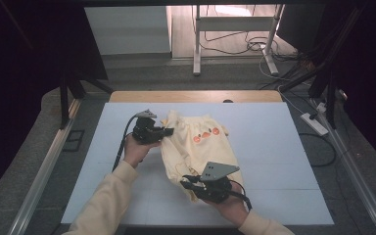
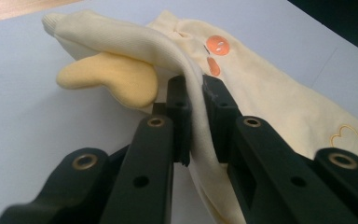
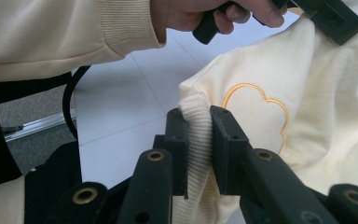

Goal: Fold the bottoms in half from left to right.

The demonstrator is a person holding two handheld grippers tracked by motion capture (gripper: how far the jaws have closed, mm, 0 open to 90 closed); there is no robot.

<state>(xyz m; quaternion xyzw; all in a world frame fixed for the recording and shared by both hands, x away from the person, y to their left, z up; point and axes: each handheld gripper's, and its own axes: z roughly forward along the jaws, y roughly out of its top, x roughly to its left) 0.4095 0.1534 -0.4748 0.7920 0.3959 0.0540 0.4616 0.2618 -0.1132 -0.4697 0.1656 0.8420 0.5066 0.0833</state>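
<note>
We have a pale yellow knitted garment with two orange spots on its front and an outlined cloud shape stitched near one edge, lying bunched in the middle of the pale blue surface. It rests mostly on the surface, with two parts of it pinched up.

Our left gripper is clenched on a fold of the soft cloth at the far end, close to the orange spots; in the left gripper view the fabric runs between both jaws and a darker yellow flap hangs beside it. Our right gripper is clamped on a ribbed cuff or hem at the near end, just beside the stitched cloud outline.

We judge that holding two opposite ends like this lets us pull the garment taut or spread it flat, likely as a step in straightening or folding it. The ribbed edge gives a firm bite, while the thin fold at the far end could slip if we pull hard.

Beyond the surface we see a wooden edge, then the grey floor with cables and stand legs.
</note>
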